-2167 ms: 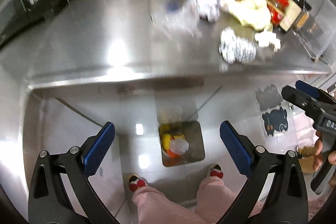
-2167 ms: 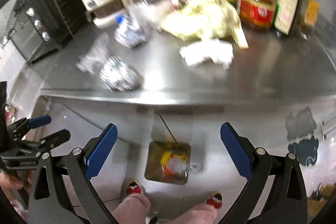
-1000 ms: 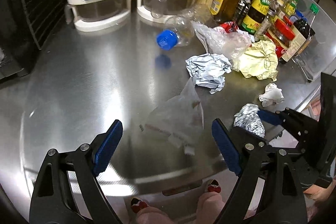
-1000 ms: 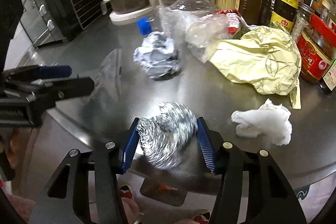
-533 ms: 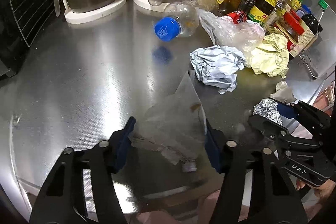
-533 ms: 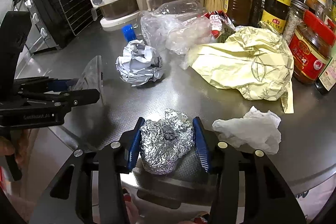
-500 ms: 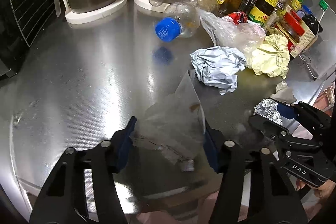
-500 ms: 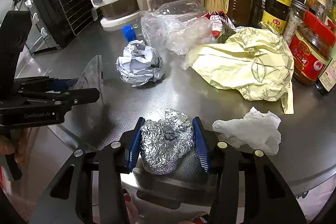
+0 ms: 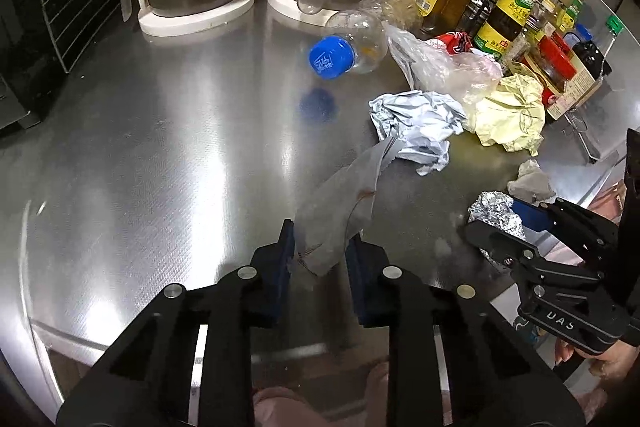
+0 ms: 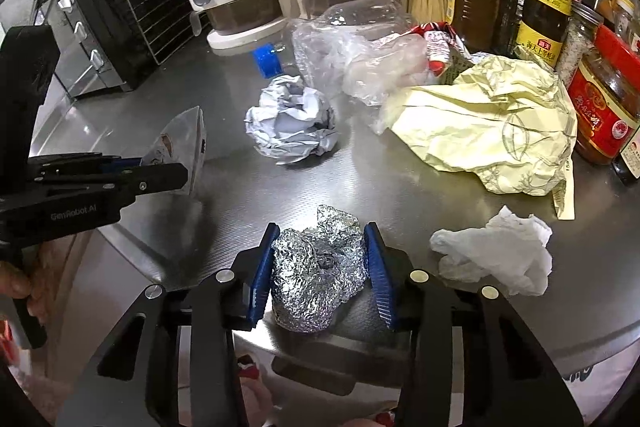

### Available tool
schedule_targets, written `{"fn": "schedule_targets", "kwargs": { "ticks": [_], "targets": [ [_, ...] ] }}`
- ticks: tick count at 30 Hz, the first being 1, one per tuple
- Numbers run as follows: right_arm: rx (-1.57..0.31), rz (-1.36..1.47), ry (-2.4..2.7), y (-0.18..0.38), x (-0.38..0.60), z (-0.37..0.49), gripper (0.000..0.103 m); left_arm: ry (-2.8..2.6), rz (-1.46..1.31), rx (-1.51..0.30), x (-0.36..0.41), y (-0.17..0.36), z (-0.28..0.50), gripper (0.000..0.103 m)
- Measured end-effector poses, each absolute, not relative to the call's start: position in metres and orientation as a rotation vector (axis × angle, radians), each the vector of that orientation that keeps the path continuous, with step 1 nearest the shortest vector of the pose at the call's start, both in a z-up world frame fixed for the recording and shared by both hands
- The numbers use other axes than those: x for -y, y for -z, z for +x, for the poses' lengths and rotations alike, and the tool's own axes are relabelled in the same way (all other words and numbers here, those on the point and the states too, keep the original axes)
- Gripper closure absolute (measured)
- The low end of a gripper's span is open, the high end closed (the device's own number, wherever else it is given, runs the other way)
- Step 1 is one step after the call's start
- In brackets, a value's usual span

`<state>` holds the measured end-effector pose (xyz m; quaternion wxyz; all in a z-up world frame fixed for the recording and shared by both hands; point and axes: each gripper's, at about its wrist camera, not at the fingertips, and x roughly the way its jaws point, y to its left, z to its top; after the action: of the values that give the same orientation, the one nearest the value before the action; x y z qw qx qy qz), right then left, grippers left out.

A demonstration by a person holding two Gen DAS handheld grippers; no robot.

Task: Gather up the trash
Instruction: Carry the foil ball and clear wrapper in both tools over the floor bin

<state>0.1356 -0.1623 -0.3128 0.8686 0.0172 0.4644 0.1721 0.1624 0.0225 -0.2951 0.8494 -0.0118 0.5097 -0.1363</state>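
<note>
Light falls from overhead and is moderately bright. The brushed steel surface (image 9: 160, 147) throws it back as pale vertical streaks of glare in the left wrist view, with a duller sheen in the right wrist view. The foil ball (image 10: 316, 271) sparkles with small hard highlights. Shadows under the crumpled trash are soft and short. Both fisheye pictures bend strongly at the rims, with black vignetted corners. The centres are sharp; the lower edges blur slightly.

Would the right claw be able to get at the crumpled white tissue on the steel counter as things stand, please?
Probably not yet: the right claw is shut on the crumpled silver foil ball. The crumpled white tissue lies uncovered just beside it, so the way looks free once the foil is dropped.
</note>
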Motion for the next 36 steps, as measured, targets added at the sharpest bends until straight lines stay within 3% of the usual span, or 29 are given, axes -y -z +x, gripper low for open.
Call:
{"fn": "schedule_targets", "kwargs": {
  "ticks": [24,36],
  "targets": [
    [-0.920,0.080,-0.402,0.284,0.165,0.072,0.059,0.233,-0.038,-1.017,-0.029,0.261,0.077,0.081],
    [-0.944,0.100,-0.404,0.288,0.174,0.026,0.059,0.244,-0.032,-1.048,-0.020,0.269,0.024,0.081]
  ]
}}
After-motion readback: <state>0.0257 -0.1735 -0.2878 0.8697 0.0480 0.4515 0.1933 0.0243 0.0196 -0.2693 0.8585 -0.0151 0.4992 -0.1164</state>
